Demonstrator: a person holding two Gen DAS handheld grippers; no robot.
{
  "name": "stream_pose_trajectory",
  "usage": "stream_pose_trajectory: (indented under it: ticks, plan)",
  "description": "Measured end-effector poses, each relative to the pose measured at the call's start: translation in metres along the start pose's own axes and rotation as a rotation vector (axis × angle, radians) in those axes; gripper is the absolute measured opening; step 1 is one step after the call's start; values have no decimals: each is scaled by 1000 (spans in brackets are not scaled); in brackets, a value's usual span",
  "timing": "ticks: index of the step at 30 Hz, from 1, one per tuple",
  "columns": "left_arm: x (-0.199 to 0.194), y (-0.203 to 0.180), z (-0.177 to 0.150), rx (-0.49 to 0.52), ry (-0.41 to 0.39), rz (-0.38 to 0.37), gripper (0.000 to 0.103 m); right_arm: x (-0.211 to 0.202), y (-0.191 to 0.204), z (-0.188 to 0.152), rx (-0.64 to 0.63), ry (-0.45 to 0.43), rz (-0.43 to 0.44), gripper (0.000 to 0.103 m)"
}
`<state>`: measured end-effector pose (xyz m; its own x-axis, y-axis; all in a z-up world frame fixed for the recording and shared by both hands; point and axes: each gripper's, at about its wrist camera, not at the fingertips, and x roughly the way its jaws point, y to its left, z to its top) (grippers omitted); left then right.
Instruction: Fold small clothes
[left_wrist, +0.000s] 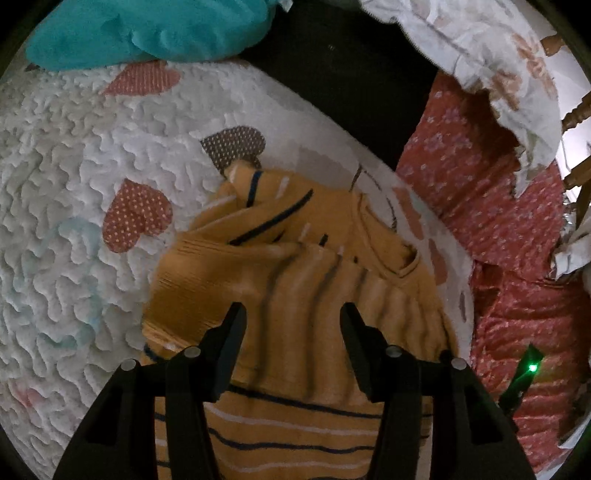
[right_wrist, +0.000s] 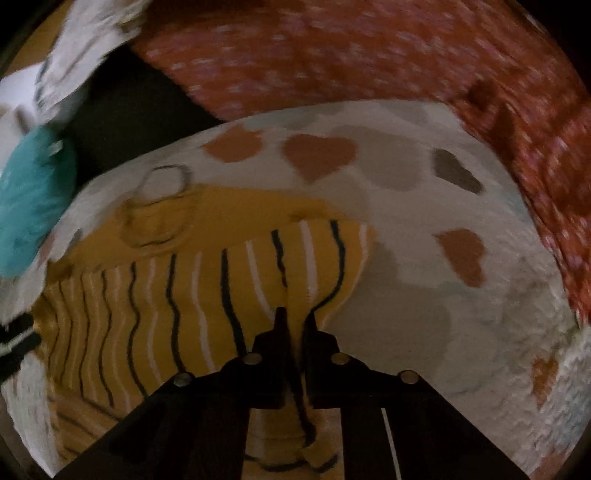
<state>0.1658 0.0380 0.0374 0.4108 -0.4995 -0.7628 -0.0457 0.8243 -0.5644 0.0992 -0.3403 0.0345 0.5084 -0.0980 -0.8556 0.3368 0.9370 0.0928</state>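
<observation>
Right wrist view: the right gripper (right_wrist: 295, 317) pinches the striped edge of the yellow sweater (right_wrist: 207, 280) lying on the heart-print blanket (right_wrist: 461, 325), stripes running away leftward, while the left gripper (left_wrist: 291, 317) hovers half-open above it.

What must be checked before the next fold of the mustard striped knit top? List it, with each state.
1. Right gripper pinching the mustard striped knit top: ok, jaws shut on a fold of its edge.
2. Left gripper holding fabric: not ok, jaws open above the top.
3. Top lying flat: not ok, bunched and rumpled.
4. Top fully on the white heart-patterned quilt: ok.
5. Teal cloth away from the top: ok.
6. Sleeves laid out: cannot tell.
</observation>
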Motion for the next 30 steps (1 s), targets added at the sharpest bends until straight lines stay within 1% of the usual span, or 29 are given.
stream_pose_trajectory:
  ticks: [1, 4, 5, 6, 7, 8, 9, 11, 13, 15, 17, 18, 20, 21, 22, 24, 25, 26, 28, 30]
  plan:
    - [3, 0, 0, 1, 4, 10, 51, 2, -5, 1, 13, 9, 4, 7]
    - [16, 5, 1, 2, 14, 108, 51, 11, -11, -1, 37, 40, 45, 11]
    - [20, 9, 3, -14, 17, 121, 51, 11, -12, -1, 47, 38, 50, 17]
    - [21, 13, 5, -34, 18, 116, 51, 10, -15, 1, 65, 36, 56, 27]
    - [21, 17, 7, -50, 18, 112, 51, 8, -17, 2, 77, 33, 61, 32]
    - [21, 20, 8, -64, 16, 110, 51, 5, -20, 4, 95, 23, 64, 41]
    - [20, 22, 10, -73, 13, 112, 51, 1, -24, 6, 118, 4, 65, 47]
    - [19, 29, 14, -101, 7, 105, 51, -7, -32, 8, 175, -35, 66, 49]
    - [17, 39, 19, -151, 6, 69, 51, -14, -39, 10, 228, -73, 72, 49]
    - [14, 50, 26, -206, -4, 36, 51, -22, -40, 10, 249, -111, 80, 49]
    - [11, 55, 33, -225, -29, 60, 51, -29, -34, 12, 245, -139, 85, 49]
    - [8, 56, 36, -226, -47, 103, 51, -31, -30, 13, 235, -149, 88, 49]
    - [6, 61, 40, -216, -69, 234, 51, -34, -23, 15, 208, -156, 89, 49]
    - [5, 65, 41, -225, -62, 262, 51, -34, -19, 15, 193, -155, 89, 50]
    - [3, 72, 40, -253, -49, 262, 51, -32, -17, 15, 180, -149, 88, 51]
    - [-3, 79, 39, -289, -33, 221, 51, -29, -16, 14, 172, -138, 86, 52]
    - [-9, 80, 38, -285, -31, 195, 51, -27, -16, 13, 175, -130, 87, 52]
    - [-15, 80, 37, -268, -34, 187, 51, -25, -18, 12, 181, -120, 90, 52]
    - [-28, 79, 32, -222, -41, 186, 51, -25, -21, 8, 196, -101, 105, 52]
    - [-41, 80, 18, -163, -31, 180, 53, -27, -25, -2, 206, -63, 118, 55]
